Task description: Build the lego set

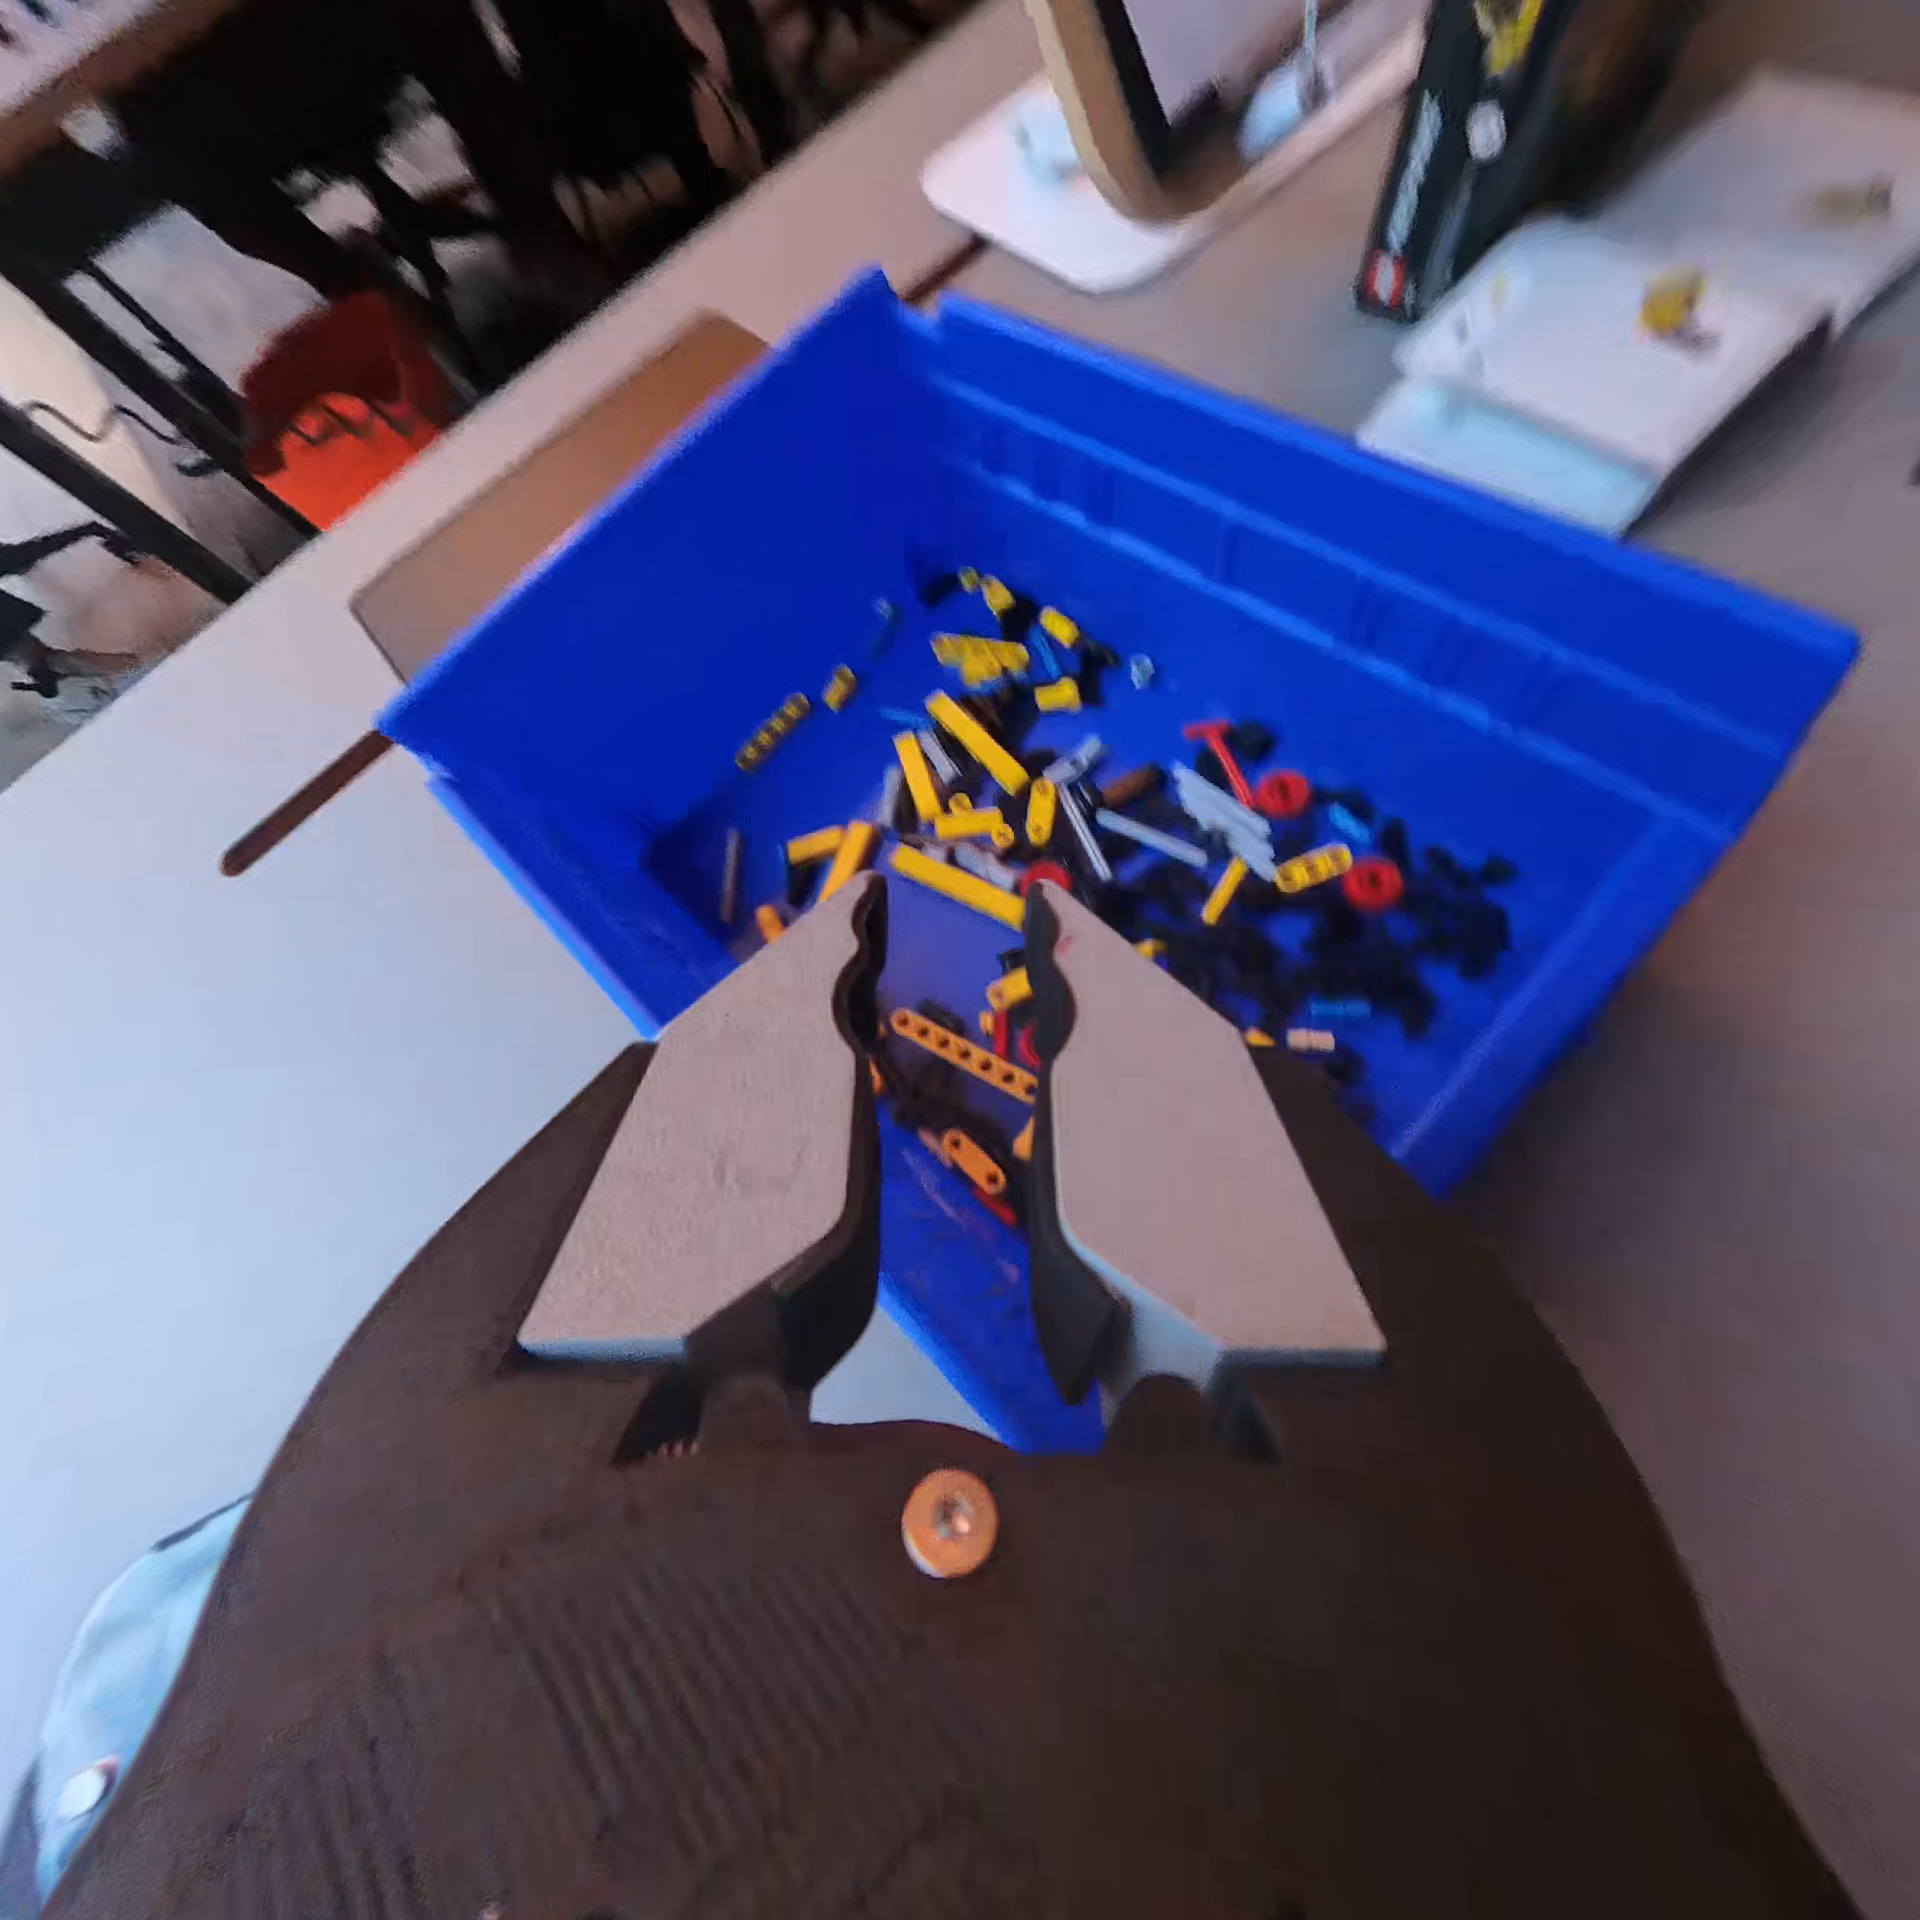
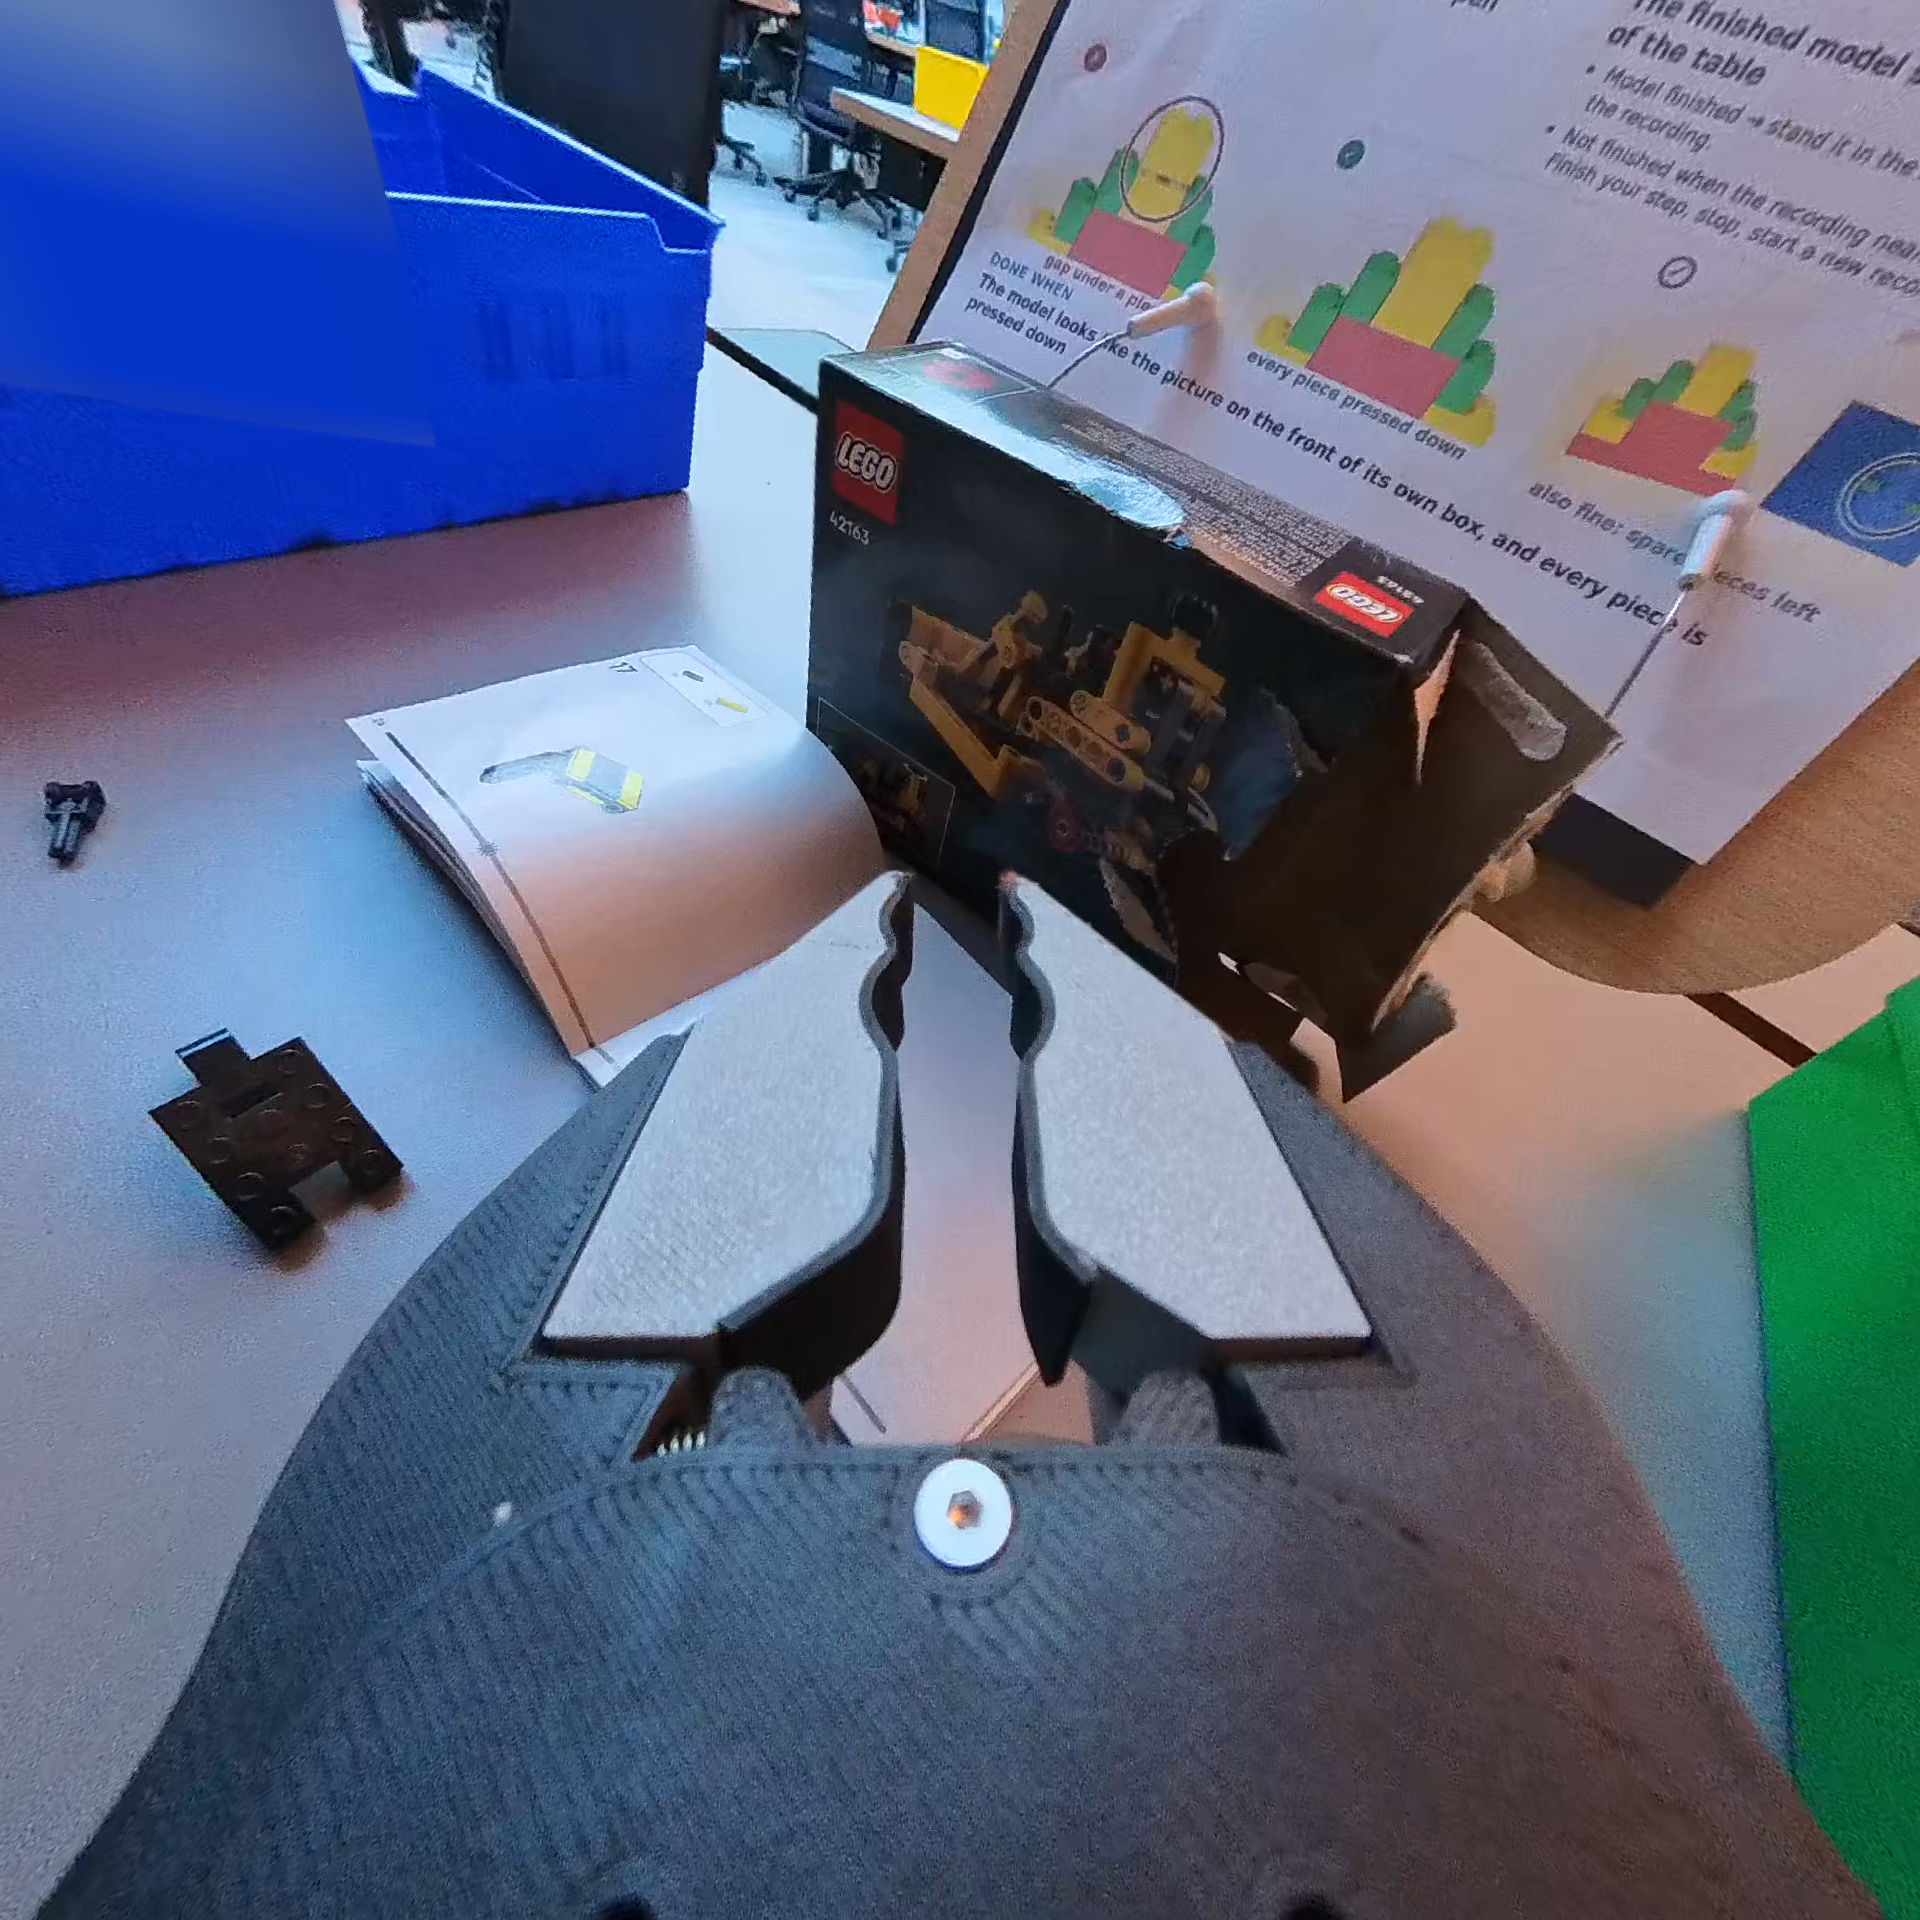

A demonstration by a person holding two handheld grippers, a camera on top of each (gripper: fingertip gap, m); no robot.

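Left hand-held gripper (image 1: 954, 902) hangs over the near end of the deep blue plastic bin (image 1: 727, 582), its jaws spread and pinching nothing. Inside the bin lies the loose heap of small yellow, black, grey and red lego pieces (image 1: 1101, 831), tangled and overlapping, and the view is blurred. From here a wrong piece could be taken, or two at once, because the pins and beams lie across one another; a thin piece could also slip from between the wide fingers.

Right hand-held gripper (image 2: 956, 883), jaws likewise spread and empty, hovers beyond the bin, above the open white instruction booklet (image 2: 623, 831) and just before the black cardboard set box (image 2: 1143, 665). Near the booklet, on the grey desk (image 2: 208, 935), rest a flat black studded plate (image 2: 275, 1138) and a small black pin (image 2: 71, 816); a careless sweep could knock them away.
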